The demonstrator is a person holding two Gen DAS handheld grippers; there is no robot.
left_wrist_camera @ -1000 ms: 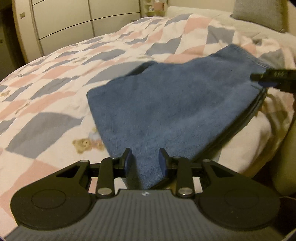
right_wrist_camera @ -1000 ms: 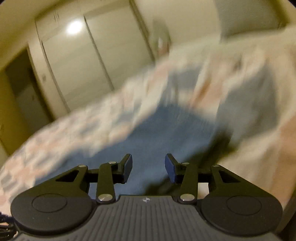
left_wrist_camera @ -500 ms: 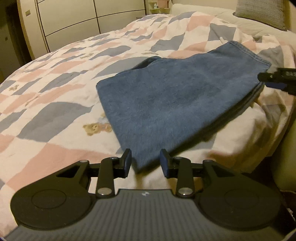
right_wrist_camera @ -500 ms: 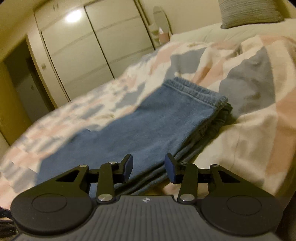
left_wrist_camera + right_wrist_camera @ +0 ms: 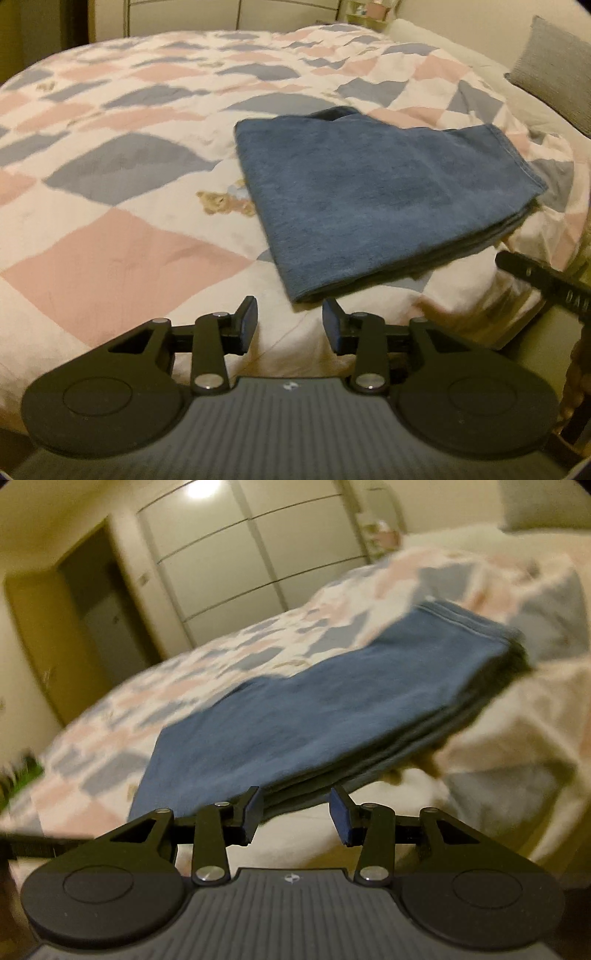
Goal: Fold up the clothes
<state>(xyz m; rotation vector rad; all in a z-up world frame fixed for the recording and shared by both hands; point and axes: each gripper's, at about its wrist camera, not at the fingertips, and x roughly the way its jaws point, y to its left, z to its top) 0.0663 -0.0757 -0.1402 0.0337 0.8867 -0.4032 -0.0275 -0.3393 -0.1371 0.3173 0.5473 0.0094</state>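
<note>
Here, garment: folded blue denim garment (image 5: pixel 376 199), centre of frame, on the pink-and-grey patchwork quilted bed (image 5: pixel 122 258).
Left gripper (image 5: pixel 290 325): fingers opening, nothing between them.
Right gripper (image 5: pixel 295 814): fingers partly apart, nothing gripped.

We see a blue denim garment (image 5: pixel 376 199), matt and slightly napped, on a soft printed cotton quilt (image 5: pixel 122 258). Our tongs (image 5: pixel 290 325) look like matt black plastic with shiny metal rivets.

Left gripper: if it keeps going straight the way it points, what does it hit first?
Probably the near folded corner of the blue garment, just ahead of the left gripper, whose empty jaws are opening. Depth is unclear; it might meet the quilt just short of that corner.
</note>
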